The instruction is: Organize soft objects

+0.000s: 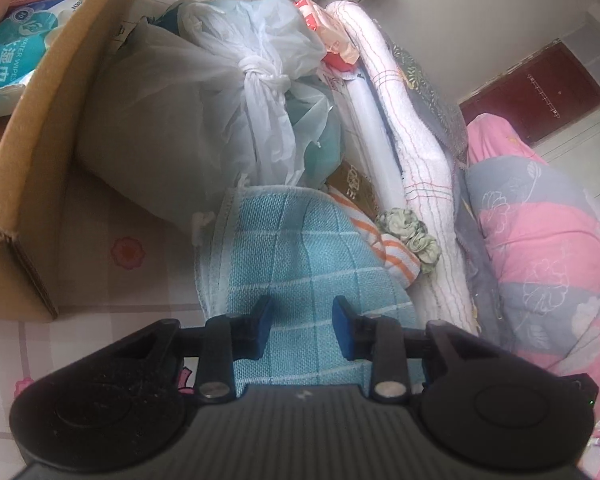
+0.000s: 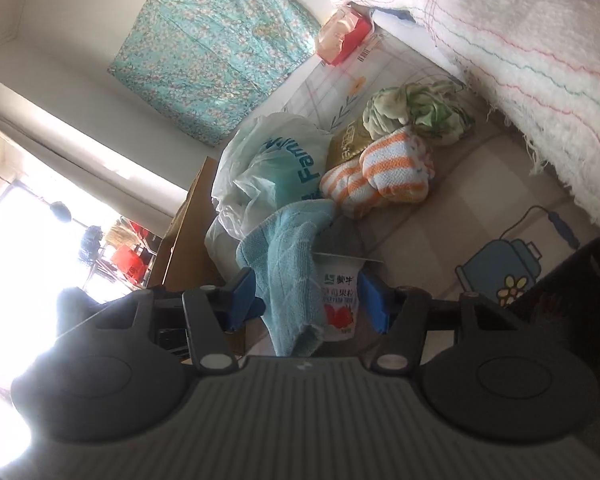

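A light blue checked cloth (image 1: pixel 300 248) lies on the patterned table, right under my left gripper (image 1: pixel 302 330), whose jaws stand open above it with nothing between them. In the right wrist view the same blue cloth (image 2: pixel 288 256) drapes beside a white strawberry yogurt cup (image 2: pixel 340 300). My right gripper (image 2: pixel 310 300) has its jaws around both the cup and a fold of the cloth. An orange-and-white striped cloth (image 2: pixel 380 176) and a green crumpled cloth (image 2: pixel 416 112) lie beyond; they also show in the left wrist view, striped (image 1: pixel 388 248) and green (image 1: pixel 416 240).
A cardboard box (image 1: pixel 48 152) stands at the left with a wet-wipes pack (image 1: pixel 12 56) behind it. Knotted plastic bags (image 1: pixel 228 92) sit behind the blue cloth. A white towel (image 1: pixel 404 128) and a pink-grey quilt (image 1: pixel 548 240) lie at the right. A red snack packet (image 2: pixel 340 36) lies far off.
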